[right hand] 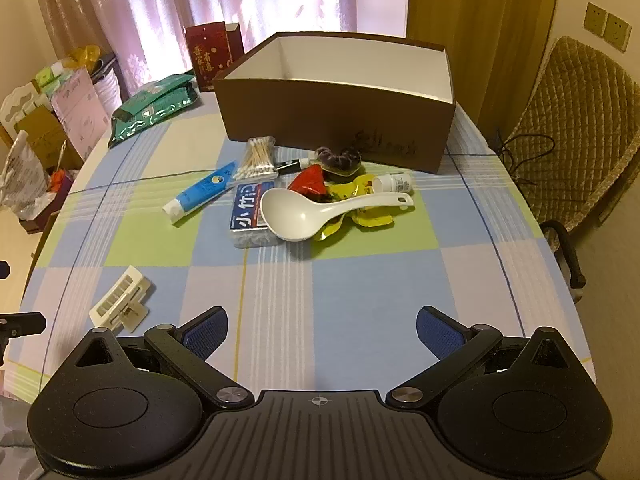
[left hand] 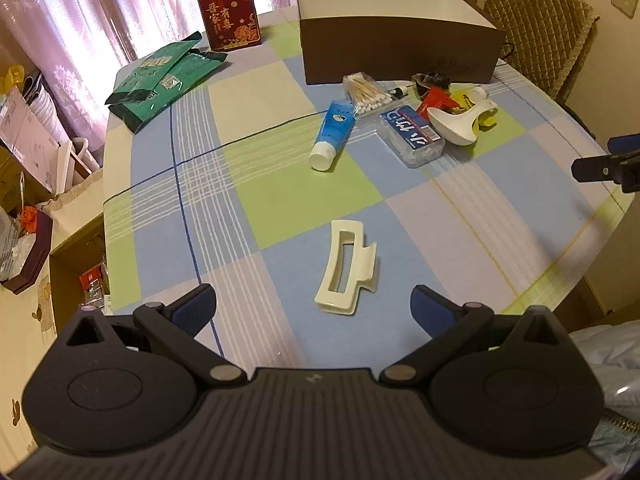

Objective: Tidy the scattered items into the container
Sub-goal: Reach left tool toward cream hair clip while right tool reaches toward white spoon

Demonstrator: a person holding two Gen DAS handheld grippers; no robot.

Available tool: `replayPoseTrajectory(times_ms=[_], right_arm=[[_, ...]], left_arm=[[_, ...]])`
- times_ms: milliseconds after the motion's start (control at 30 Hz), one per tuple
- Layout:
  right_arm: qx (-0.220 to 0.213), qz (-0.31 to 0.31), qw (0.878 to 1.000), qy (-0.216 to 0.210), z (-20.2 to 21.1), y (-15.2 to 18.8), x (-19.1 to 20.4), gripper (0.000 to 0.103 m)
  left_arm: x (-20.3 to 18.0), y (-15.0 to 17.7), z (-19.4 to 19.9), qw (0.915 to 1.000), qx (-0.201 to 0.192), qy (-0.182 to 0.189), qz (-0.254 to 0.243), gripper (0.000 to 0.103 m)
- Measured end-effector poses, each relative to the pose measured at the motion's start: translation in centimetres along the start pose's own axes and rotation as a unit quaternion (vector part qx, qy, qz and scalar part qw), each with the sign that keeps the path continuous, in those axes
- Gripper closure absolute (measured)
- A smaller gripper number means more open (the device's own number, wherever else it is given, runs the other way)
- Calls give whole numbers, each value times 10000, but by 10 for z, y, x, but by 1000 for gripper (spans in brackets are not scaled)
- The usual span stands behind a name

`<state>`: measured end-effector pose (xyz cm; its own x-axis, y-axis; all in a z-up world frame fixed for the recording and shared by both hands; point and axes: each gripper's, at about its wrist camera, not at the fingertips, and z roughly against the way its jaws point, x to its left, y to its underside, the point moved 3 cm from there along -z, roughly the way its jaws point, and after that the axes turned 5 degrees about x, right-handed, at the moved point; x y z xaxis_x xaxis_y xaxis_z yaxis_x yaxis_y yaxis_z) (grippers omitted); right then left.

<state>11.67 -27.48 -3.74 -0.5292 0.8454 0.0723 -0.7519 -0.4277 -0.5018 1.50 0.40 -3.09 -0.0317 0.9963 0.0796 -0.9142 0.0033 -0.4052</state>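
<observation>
Start of tidying: both claws, left claw (left hand: 314,304) and right claw (right hand: 322,330), gape empty; cream plastic hair clip (left hand: 346,268) at table's near edge likely goes first into brown cardboard box (right hand: 336,120).

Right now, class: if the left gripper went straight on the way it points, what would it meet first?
Probably the cream hair claw clip, lying on the tablecloth just ahead of the open left gripper; depth is uncertain.

This is a lived-in home room: a table under a checked cloth (right hand: 360,280), sheer pink curtains (right hand: 240,0) at the far window, a quilt-covered chair (right hand: 580,128) on the right, and household clutter stacked on the left.
</observation>
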Motion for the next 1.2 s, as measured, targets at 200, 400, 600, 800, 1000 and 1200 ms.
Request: replayPoseTrajectory(times_ms=[200,400,600,800,1000,1200], right_arm=[[15,56,10000,-30,-2,-1,2,0],[11,56,10000,-43,-2,-1,3,0],[-16,28,10000,-34,1,0,3,0],[25,-14,10000,-49,0,1,1,0],[73,-101,9999,-69,-2,4,0,0],[97,-123,9999,-42,-3,8,0,0]], left_arm=[[-2,4,-4,10000,26,-41,58,1],[3,3,0,9999,-61,-12,123,1],[2,3,1,9997,-176,68,159,1],[0,2,-2,9998,-33,125,134,1],[1,4,-5,9998,21,128,131,1],[0,5,-9,9997,93,202,95,1]])
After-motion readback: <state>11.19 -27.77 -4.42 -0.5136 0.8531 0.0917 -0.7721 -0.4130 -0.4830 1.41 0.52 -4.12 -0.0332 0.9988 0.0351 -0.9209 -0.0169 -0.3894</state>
